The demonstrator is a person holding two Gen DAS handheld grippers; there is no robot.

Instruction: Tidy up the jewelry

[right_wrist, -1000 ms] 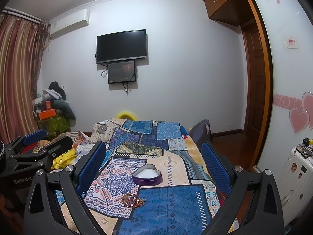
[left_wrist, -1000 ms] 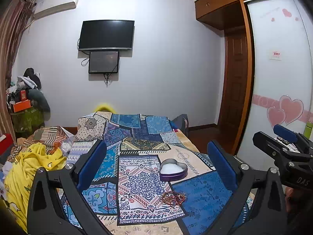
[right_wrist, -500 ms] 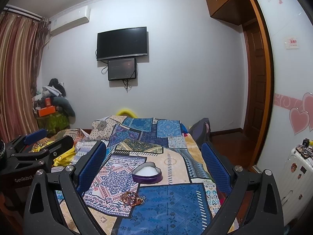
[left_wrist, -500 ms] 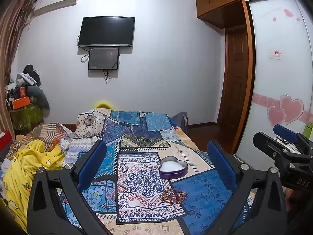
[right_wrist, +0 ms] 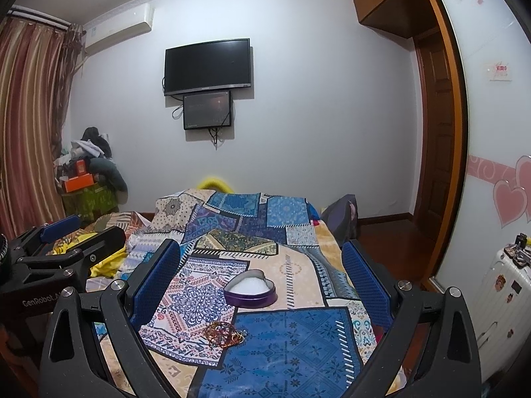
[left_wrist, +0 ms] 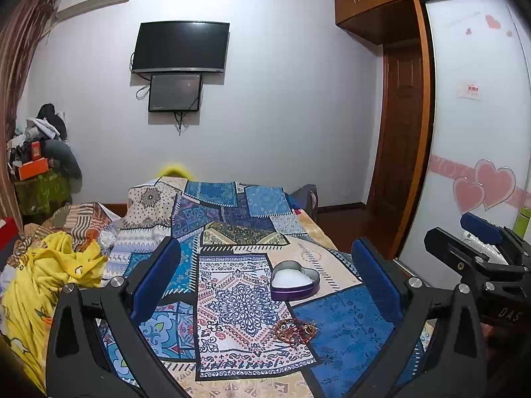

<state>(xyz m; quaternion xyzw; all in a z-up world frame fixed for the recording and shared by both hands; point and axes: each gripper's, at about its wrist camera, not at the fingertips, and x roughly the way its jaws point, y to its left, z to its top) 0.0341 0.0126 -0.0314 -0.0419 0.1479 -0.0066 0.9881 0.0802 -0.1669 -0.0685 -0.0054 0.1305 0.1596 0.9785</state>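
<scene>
Jewelry tangle [right_wrist: 225, 333] ahead, near the heart tin [right_wrist: 250, 288]
It lies left of centre between my right gripper [right_wrist: 259, 285] jaws; both grippers gape wide, empty

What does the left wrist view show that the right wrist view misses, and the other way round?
Only the left wrist view shows the right gripper and most of the yellow blanket. Only the right wrist view shows the left gripper from outside, the white suitcase and more striped curtain. Both show the heart-shaped tin, open, and the tangled bracelets nearer the cameras on the patchwork bedspread.
</scene>
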